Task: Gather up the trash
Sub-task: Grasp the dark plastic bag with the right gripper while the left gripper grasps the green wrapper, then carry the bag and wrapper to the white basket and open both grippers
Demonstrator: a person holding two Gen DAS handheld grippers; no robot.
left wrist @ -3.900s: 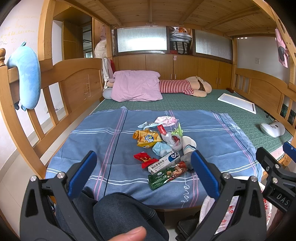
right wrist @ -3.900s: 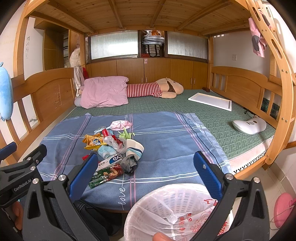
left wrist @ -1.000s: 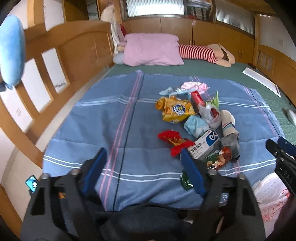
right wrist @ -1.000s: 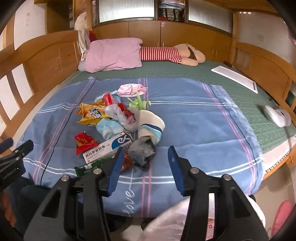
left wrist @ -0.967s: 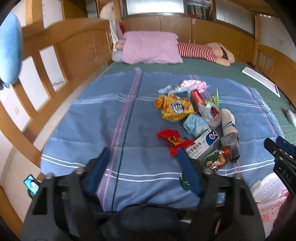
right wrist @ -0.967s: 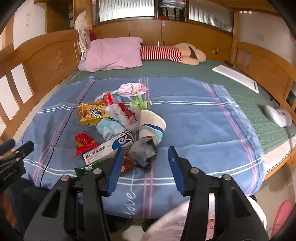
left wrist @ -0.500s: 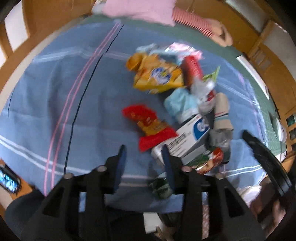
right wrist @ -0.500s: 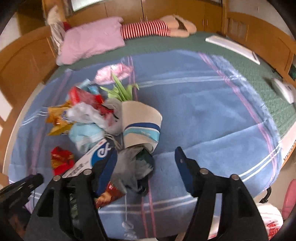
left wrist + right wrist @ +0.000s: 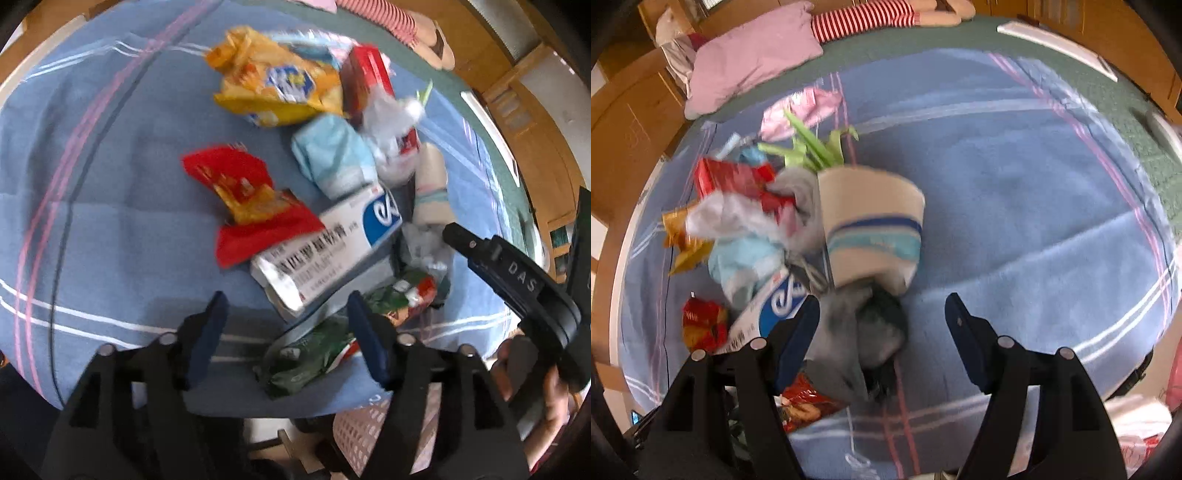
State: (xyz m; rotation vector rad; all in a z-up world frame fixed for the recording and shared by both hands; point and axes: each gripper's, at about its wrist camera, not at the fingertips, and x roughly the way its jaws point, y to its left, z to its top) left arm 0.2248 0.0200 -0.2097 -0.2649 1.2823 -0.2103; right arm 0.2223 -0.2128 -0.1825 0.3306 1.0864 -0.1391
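Note:
A pile of trash lies on the blue blanket [image 9: 1034, 184]: a yellow chip bag [image 9: 280, 88], a red wrapper [image 9: 243, 199], a white box with a blue logo [image 9: 325, 247], a green wrapper [image 9: 314, 350], a light blue bag [image 9: 332, 158], a paper cup [image 9: 871, 229] and a crumpled grey bag [image 9: 857, 332]. My left gripper [image 9: 286, 299] hovers over the box's near end, jaws opening; the box end and green wrapper show in the gap, untouched. My right gripper [image 9: 882, 299] stands open above the grey bag, just below the cup.
A mesh basket [image 9: 362, 435] lined with a white bag stands below the bed's edge. A hand [image 9: 554, 387] holds the other gripper at the right. A pink pillow [image 9: 753, 59] and a striped plush lie at the far end, with wooden rails around the bed.
Both grippers have come down and tipped toward the pile, which now fills the views. The left jaws narrowed, then spread again. The right jaws have widened.

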